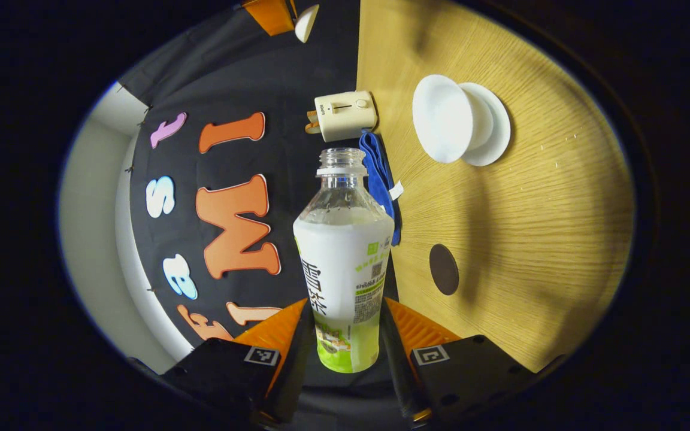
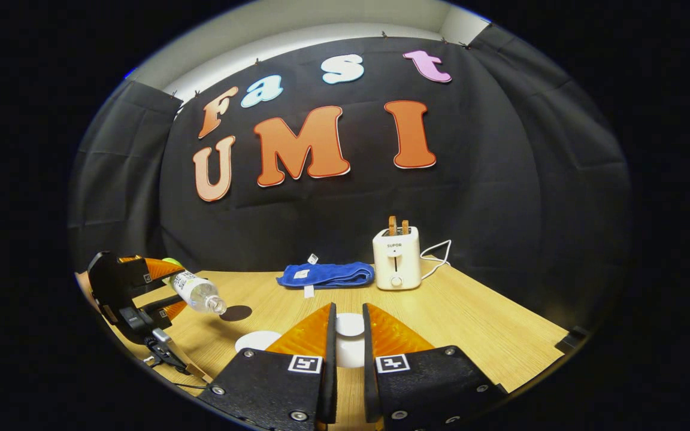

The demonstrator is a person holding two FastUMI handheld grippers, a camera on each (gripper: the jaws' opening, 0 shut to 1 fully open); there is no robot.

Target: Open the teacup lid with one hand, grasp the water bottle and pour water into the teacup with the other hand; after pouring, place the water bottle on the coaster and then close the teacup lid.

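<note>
While the water bottle (image 1: 345,263) sits clamped between the orange fingers (image 1: 279,332) of the left gripper (image 1: 345,341), both pads pressing its labelled sides, its neck is uncapped and it points out over the edge of the wooden table (image 1: 530,251). From the right gripper view that same bottle (image 2: 198,292) lies tipped nearly level in the air, mouth aimed toward the middle of the table, the left gripper (image 2: 159,287) behind it at the left edge. Just beyond the mouth lies the dark round coaster (image 2: 236,312), bare on the wood. In the left gripper view the coaster (image 1: 444,269) sits close beside the bottle, and the white teacup (image 1: 450,118) stands farther on, on its saucer (image 1: 495,129). Over to the right gripper (image 2: 348,347): jaws narrow, fingers nearly together around a white lid (image 2: 350,325), though I cannot tell whether they press on it. A white rim (image 2: 256,341) peeks out left of those fingers. Back by the cloth wall, a folded blue towel (image 2: 327,274) lies just beside a cream toaster (image 2: 397,258) with two slices standing up in it
</note>
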